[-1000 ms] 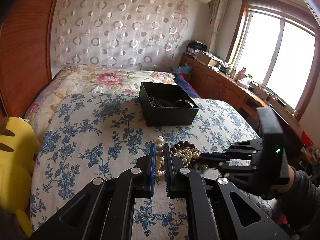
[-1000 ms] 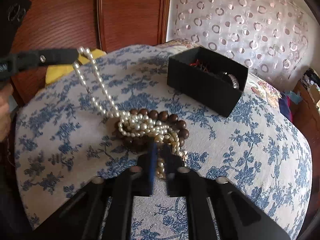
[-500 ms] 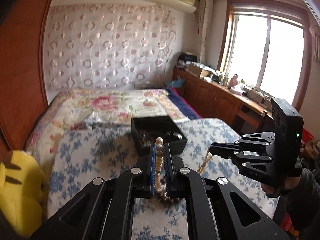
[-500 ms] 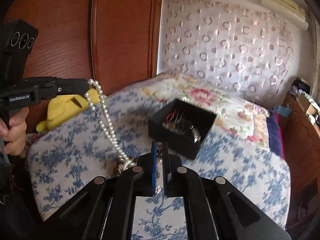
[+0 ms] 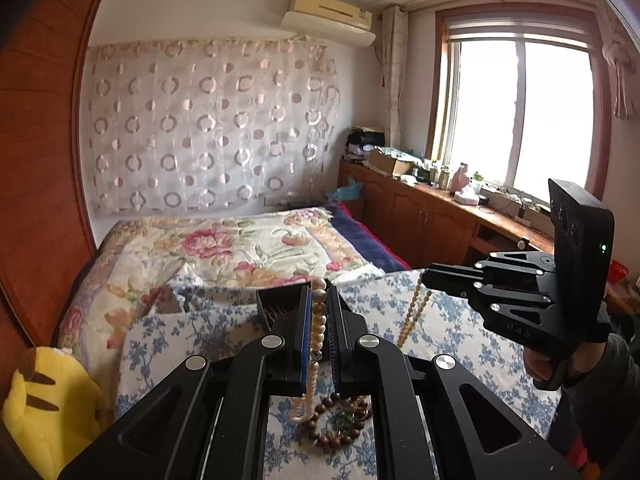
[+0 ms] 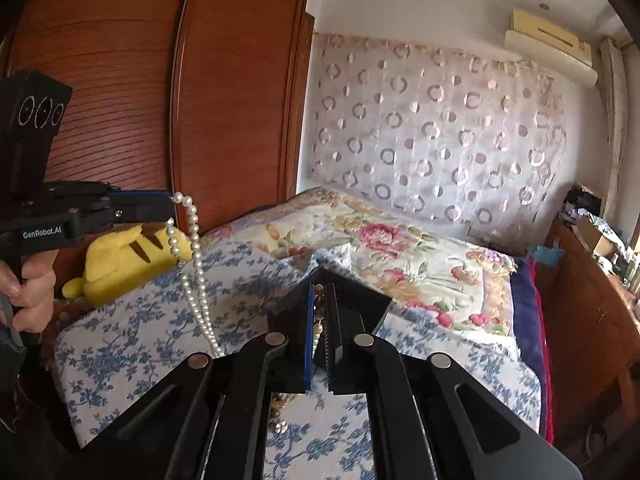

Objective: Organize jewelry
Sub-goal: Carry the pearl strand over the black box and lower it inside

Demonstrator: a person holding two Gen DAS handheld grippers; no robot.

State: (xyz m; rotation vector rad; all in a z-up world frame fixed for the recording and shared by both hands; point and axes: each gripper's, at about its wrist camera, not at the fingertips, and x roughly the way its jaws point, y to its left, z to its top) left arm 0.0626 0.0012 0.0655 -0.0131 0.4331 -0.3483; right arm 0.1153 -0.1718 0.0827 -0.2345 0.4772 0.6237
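Two grippers clamp one pearl necklace above one brown bracelet.

White lettering reading "GenRobot.AI" stands on the side of the black plastic left tool, seen in the right wrist view just above the hand that grips its handle. Faint raised marks on the body of the black right tool in the left wrist view are too dim to read.
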